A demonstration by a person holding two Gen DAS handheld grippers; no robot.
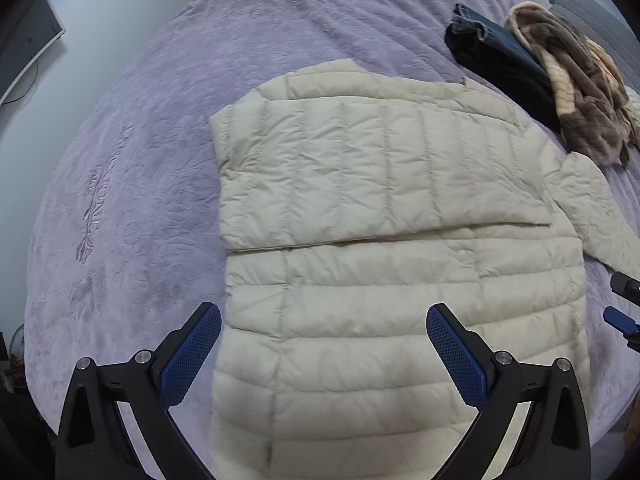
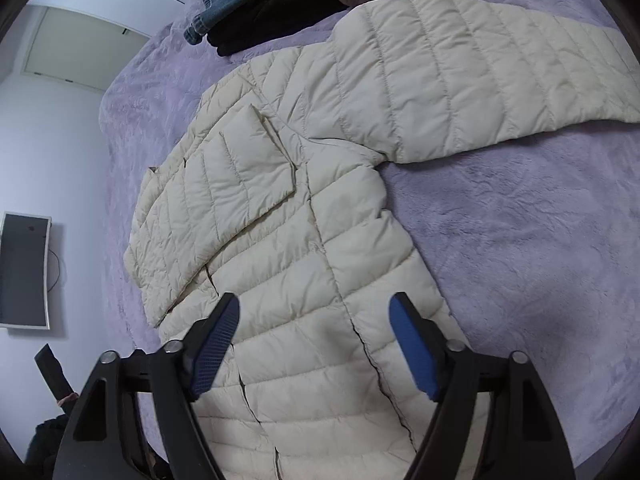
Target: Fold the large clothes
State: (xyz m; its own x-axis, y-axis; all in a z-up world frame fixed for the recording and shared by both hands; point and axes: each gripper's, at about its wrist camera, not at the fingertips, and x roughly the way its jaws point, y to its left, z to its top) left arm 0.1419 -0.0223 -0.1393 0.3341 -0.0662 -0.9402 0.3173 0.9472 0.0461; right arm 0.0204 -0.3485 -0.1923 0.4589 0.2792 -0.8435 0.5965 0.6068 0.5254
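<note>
Lying flat, cream quilted jacket (image 1: 360,208) (one sleeve (image 1: 340,168) folded across).

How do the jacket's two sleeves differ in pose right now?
One sleeve is folded in and lies flat across the jacket's body; the other sleeve stretches outward, resting on the purple blanket. The folded sleeve's cuff sits on the jacket; the outstretched sleeve's cuff is out of view. Both are cream, quilted and unheld.
</note>
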